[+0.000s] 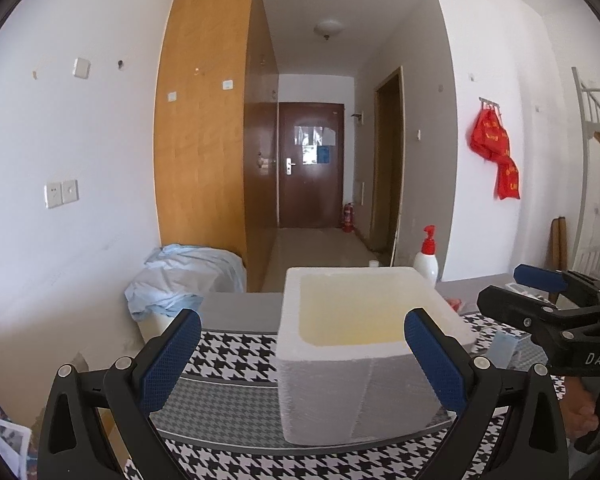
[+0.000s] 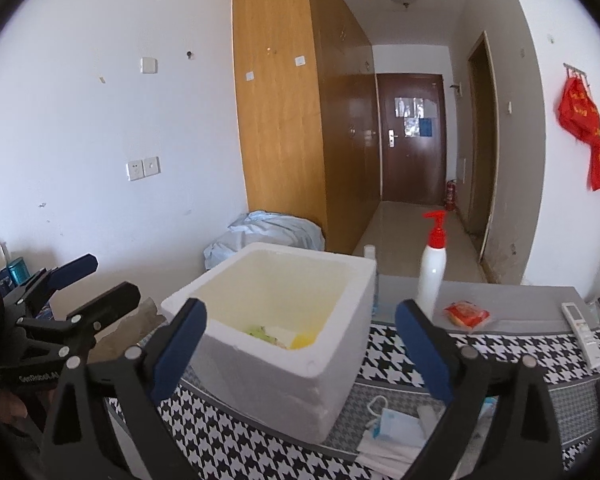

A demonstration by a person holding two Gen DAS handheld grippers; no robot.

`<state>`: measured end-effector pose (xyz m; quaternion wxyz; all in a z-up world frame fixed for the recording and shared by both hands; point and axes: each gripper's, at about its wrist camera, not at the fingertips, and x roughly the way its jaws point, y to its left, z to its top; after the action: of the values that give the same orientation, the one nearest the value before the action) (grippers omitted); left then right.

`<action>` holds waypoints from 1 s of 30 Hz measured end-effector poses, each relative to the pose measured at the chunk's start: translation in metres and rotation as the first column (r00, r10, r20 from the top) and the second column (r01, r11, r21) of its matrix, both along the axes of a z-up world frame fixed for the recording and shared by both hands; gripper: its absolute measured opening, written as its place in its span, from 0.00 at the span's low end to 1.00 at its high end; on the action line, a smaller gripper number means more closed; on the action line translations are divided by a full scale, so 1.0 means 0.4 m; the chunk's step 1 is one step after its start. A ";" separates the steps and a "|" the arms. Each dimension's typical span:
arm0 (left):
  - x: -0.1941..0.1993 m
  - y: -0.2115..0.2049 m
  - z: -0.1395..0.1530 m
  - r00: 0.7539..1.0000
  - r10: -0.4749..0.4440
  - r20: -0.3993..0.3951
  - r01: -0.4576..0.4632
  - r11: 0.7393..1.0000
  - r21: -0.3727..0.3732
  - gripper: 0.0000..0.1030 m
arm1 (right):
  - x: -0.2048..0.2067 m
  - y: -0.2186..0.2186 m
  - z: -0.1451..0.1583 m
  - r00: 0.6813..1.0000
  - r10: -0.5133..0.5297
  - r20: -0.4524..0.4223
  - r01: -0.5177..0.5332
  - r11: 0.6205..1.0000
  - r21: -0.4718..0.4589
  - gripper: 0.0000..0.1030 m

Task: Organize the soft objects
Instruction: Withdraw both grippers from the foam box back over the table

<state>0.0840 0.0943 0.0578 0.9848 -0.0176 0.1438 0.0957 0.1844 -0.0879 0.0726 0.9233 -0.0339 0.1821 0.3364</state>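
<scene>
White foam box (image 2: 284,320) sitting open-topped on the houndstooth cloth (image 2: 400,356), corner turned toward the right wrist view, one flat side facing the left wrist view (image 1: 356,396). Inside, down at the bottom: something yellow (image 2: 302,340), something pale green (image 2: 260,330) and a white piece (image 2: 282,333) between them, all bunched against the near wall. Can't tell exactly what they are. From the left wrist view only a yellowish glow on the inner walls, contents hidden by the rim.

Soft stuff outside the box: a light blue face mask (image 2: 392,426) lying flat on the cloth just right of the box's near corner, ear loop curling toward the box, long axis roughly left-right, with some white packets around and under it. Red snack pouch (image 2: 466,314) farther back, flat on the grey part of the table (image 2: 500,296), long side also running left-right.

Pump bottle (image 2: 432,268) upright behind the box, red nozzle pointing left. White remote (image 2: 584,330) near the right edge, long axis pointing away from the camera.

Left gripper (image 1: 302,350) spread wide, nothing between the blue pads, box framed between them but not touched. Right gripper (image 2: 300,342) same deal: released, empty, hanging above the box's near side. Crumpled blue sheet (image 1: 188,280) heaped on the floor by the wardrobe (image 1: 204,128).
</scene>
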 end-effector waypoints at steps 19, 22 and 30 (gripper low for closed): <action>-0.035 -0.086 -0.011 0.998 -0.064 0.018 0.064 0.998 -0.003 0.99 | -0.055 -0.089 -0.010 0.999 -0.039 0.025 0.038 0.999 0.027 0.95; -0.036 -0.102 -0.017 0.997 -0.078 0.017 0.078 0.997 -0.003 0.99 | -0.058 -0.102 -0.019 0.999 -0.050 0.020 0.050 0.998 0.030 0.95; -0.032 -0.135 -0.043 0.996 -0.094 0.014 0.094 0.996 -0.006 0.99 | -0.069 -0.129 -0.040 0.996 -0.087 0.037 0.087 0.996 0.017 0.95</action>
<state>0.0713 0.0403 0.0407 0.9891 -0.0147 0.1378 0.0489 0.1569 -0.1394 0.0567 0.9406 -0.0251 0.1635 0.2966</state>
